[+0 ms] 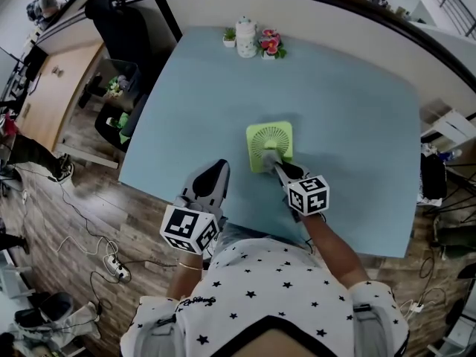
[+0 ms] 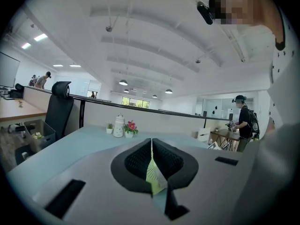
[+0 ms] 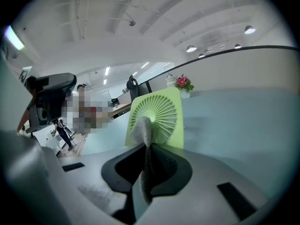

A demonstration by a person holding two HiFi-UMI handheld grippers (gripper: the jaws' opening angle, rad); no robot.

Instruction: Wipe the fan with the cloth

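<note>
— Left gripper (image 1: 214, 173) hovers at the desk's (image 1: 357, 125) near edge. The right gripper (image 1: 275, 162) meets the green fan (image 1: 270, 141) standing mid-desk.
— Left gripper view: fingers (image 2: 136, 161) clenched, empty.
— Right gripper view: fingers (image 3: 168, 165) pinch the limp grey cloth (image 3: 142, 130) against the grille. The fan looks light and probably tippy, so bracing its frame would help.

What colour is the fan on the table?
The fan is lime green; it shows best in the right gripper view.
</note>
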